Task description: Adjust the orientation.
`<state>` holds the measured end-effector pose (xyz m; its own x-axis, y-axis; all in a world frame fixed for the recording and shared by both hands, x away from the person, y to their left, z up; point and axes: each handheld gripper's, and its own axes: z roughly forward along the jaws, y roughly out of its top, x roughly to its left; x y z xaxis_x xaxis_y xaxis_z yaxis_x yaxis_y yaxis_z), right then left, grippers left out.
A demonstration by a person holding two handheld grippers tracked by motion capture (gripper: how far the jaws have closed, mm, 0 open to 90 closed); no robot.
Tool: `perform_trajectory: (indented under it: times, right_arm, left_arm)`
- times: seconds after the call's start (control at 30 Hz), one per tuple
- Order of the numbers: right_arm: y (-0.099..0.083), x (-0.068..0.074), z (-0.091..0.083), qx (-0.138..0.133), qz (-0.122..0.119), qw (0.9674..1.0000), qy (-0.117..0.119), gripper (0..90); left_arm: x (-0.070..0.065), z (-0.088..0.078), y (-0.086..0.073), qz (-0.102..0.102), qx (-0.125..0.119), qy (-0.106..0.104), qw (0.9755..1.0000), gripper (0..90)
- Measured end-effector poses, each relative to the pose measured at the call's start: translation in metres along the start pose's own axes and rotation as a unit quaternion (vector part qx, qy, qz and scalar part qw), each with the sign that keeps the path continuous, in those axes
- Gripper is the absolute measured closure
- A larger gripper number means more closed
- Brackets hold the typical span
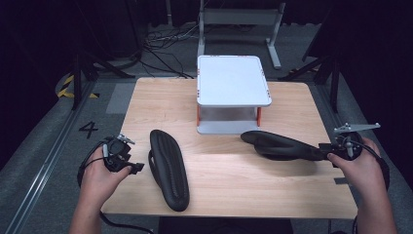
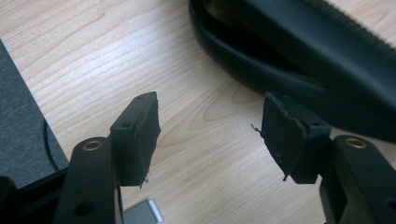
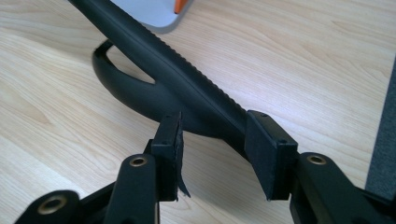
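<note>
Two black sandals lie on the light wooden table (image 1: 292,97). The left sandal (image 1: 169,168) rests sole-up at lower left of centre in the high view, ribbed tread showing and its strap tucked beneath. The right sandal (image 1: 282,145) sits at centre right, its heel end reaching towards the person's right hand, its toe end near the foot of a small white two-tier stand (image 1: 234,80) at upper centre.

The right gripper (image 1: 336,148) has that sandal's heel between its fingers (image 3: 168,149). In the right gripper view the ribbed sole edge (image 3: 187,79) runs from the upper left down into the gap; the right-hand pad looks pressed against it, the left-hand pad seems to sit at or just off the strap, so whether the hold is firm I cannot tell.

The left gripper (image 1: 134,167) stands open just left of the left sandal. Its own view shows bare wood between the fingers (image 2: 140,135), with the sandal's strap (image 2: 243,74) at upper right, untouched.

These sandals look like moulded foam or rubber: light, flexible, and grippy rather than slippery, unlikely to be harmed by a squeeze. Held by the heel alone, the long sole will probably droop and swing. The sole edge near the middle, or the strap where it joins the sole, looks like the steadier place to take hold.
</note>
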<state>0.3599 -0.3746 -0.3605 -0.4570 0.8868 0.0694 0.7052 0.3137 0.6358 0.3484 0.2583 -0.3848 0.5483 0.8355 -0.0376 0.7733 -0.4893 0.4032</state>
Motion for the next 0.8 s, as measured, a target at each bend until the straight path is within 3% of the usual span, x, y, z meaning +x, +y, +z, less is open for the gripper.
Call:
perform_trajectory:
  times: [0.13,0.2,0.37,0.67,0.8]
  right_arm:
    - [0.001,0.003,0.000,-0.007,0.000,1.0000,0.003,57.9]
    - [0.002,0.003,0.000,-0.006,-0.001,1.0000,0.005,58.0]
    - [0.003,0.007,0.001,-0.007,0.000,0.9999,0.009,59.5]
    - [0.001,0.010,0.000,-0.011,-0.002,0.9999,0.005,59.9]
    - [0.000,0.010,-0.001,-0.011,-0.004,0.9999,0.004,59.8]
  left_arm:
    - [-0.003,0.000,0.001,0.008,-0.005,-0.005,0.9999,54.6]
    - [-0.006,0.002,0.003,0.017,0.000,-0.011,0.9998,66.6]
    - [-0.013,0.008,0.008,0.036,0.010,0.001,0.9993,89.9]
    - [-0.021,0.015,0.016,0.061,0.041,-0.014,0.9972,90.0]
    - [-0.027,0.014,0.019,0.071,0.042,-0.019,0.9964,90.0]
